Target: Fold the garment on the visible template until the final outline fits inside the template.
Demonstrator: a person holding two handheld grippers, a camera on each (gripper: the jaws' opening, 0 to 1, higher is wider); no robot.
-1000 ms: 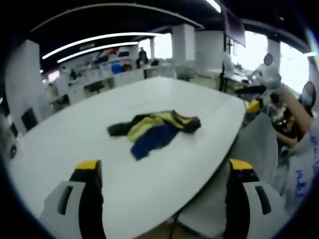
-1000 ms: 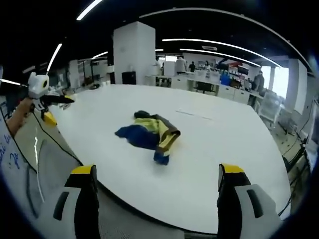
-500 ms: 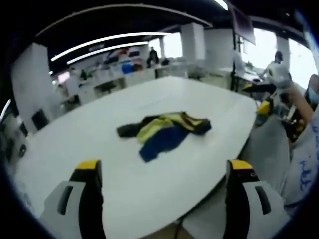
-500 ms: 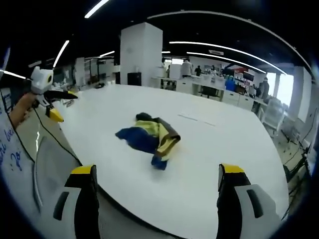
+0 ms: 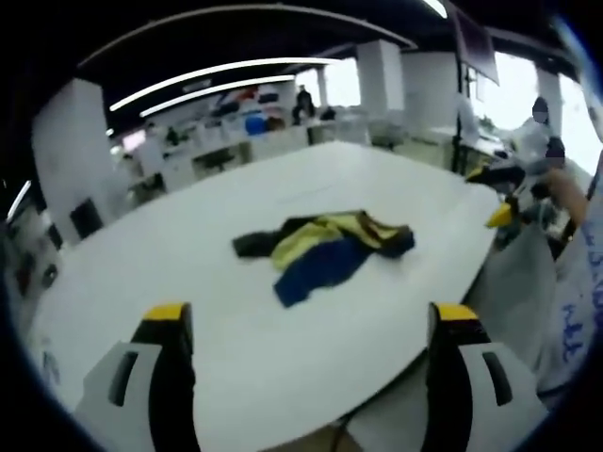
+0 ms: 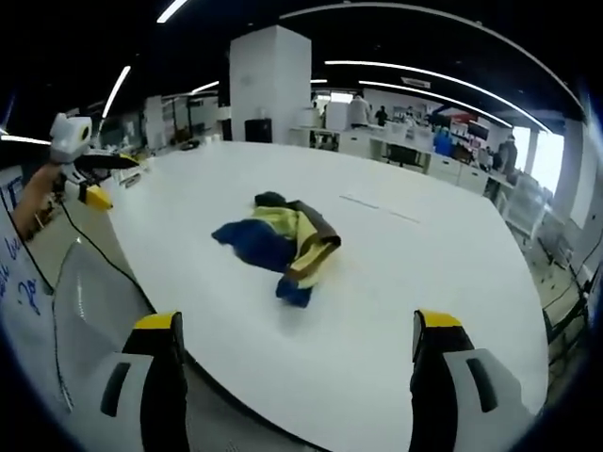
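Long ceiling light strips point(image 5: 217, 75) bend into arcs under strong fisheye distortion. Windows point(image 5: 513, 85) glare white in the left gripper view. The white counter point(image 6: 424, 264) is evenly bright, with only soft shadow at the crumpled garment point(image 6: 283, 247). Both views are slightly blurred, worst toward the edges.

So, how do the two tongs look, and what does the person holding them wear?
Each pair of tongs has two broad pale grey jaws with black inner faces and yellow tips: left tongs, right tongs. A slot is cut into each grey jaw shell. A thin dark cable trails from the left tongs. The person wears a white sleeve with blue markings.
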